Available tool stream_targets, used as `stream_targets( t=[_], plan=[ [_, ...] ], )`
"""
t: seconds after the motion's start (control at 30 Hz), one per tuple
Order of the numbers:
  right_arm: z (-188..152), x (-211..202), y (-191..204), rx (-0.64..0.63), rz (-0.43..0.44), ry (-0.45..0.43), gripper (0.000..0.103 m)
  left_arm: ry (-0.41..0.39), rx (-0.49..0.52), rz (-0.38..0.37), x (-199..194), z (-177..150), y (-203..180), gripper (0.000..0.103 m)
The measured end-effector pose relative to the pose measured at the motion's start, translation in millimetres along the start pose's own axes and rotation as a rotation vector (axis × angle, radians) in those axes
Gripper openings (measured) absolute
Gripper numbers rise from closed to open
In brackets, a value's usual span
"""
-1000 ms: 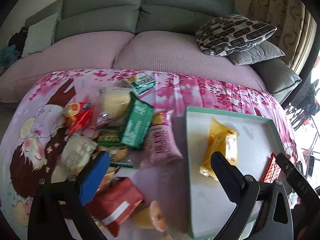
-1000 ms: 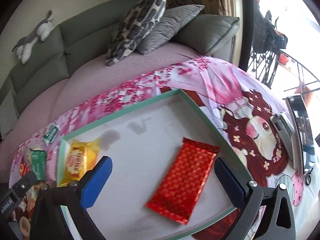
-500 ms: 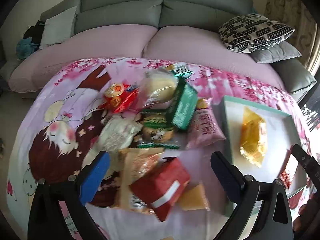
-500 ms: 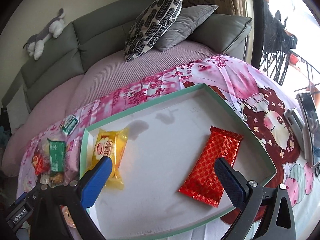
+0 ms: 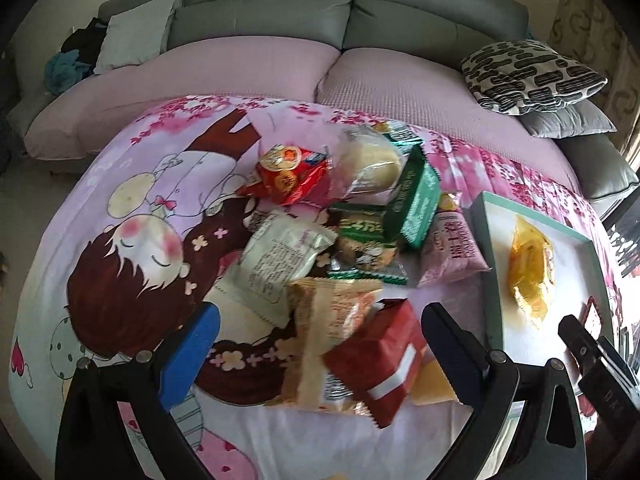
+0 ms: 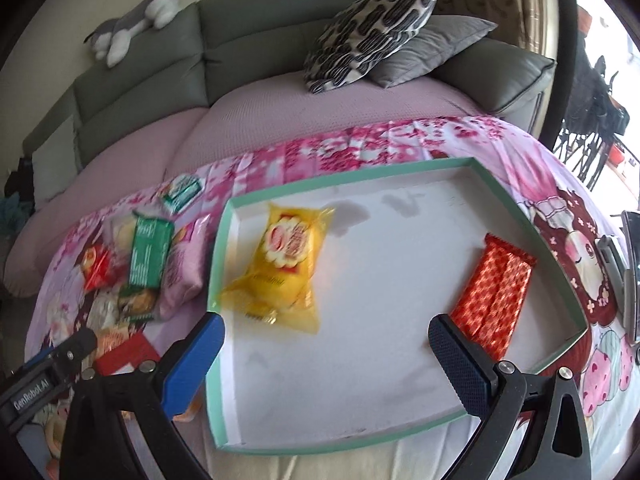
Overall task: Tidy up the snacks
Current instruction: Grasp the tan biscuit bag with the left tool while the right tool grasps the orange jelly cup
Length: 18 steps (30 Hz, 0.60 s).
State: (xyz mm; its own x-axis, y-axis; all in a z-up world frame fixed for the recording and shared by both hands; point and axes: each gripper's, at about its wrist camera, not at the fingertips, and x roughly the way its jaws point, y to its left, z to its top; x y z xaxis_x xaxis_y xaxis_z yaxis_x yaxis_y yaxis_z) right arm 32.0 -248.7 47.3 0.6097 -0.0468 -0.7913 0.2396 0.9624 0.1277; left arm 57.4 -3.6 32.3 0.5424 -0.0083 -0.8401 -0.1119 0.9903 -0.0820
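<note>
1. Two fingers spread wide on the left gripper (image 5: 320, 344), seen from the left wrist, and nothing is pinched between them. It hovers over the near end of the snack pile (image 5: 344, 248), with a dark red packet (image 5: 380, 364) lying right in the gap between the pads, though whether either pad touches it I cannot tell.
2. Beyond the dark red packet, a beige wrapper (image 5: 328, 320) and a white packet (image 5: 280, 256) overlap. Farther back in the pile sit a green packet (image 5: 418, 204), a pink bag (image 5: 452, 248) and a red-orange bag (image 5: 288, 176).
3. Right of the pile lies the teal-rimmed tray (image 5: 486, 240) on the pink cartoon cloth (image 5: 120, 220), and a yellow packet (image 5: 530, 264) rests inside it. The right gripper's dark tip (image 5: 576, 332) pokes in at the tray's near right side.
4. Over to the right wrist view: the right gripper (image 6: 324, 348) is also wide apart and holds nothing, poised above the near half of the tray (image 6: 216, 264).
5. Inside the tray, the yellow packet (image 6: 280, 264) sits toward the left rim, just past the blue finger (image 6: 192, 360). A red foil bar (image 6: 496, 292) lies by the right rim, its near end just behind the dark finger pad (image 6: 460, 364).
6. Left of the tray, the snack pile (image 6: 132, 272) spreads over the cloth, and the left gripper's body (image 6: 44, 376) shows at the lower left, over that pile.
</note>
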Motion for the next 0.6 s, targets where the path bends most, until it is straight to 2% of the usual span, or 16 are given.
stream_targets(
  t=[0.47,0.6],
  plan=[
    [-12,1,26,-0.036,0.037,0.036,0.103,0.036,-0.081,0.010,4,-3,43,0.101],
    [-16,-1,44,-0.083,0.057,0.047,0.103,0.044,-0.101,0.009,5,-3,52,0.101]
  ],
)
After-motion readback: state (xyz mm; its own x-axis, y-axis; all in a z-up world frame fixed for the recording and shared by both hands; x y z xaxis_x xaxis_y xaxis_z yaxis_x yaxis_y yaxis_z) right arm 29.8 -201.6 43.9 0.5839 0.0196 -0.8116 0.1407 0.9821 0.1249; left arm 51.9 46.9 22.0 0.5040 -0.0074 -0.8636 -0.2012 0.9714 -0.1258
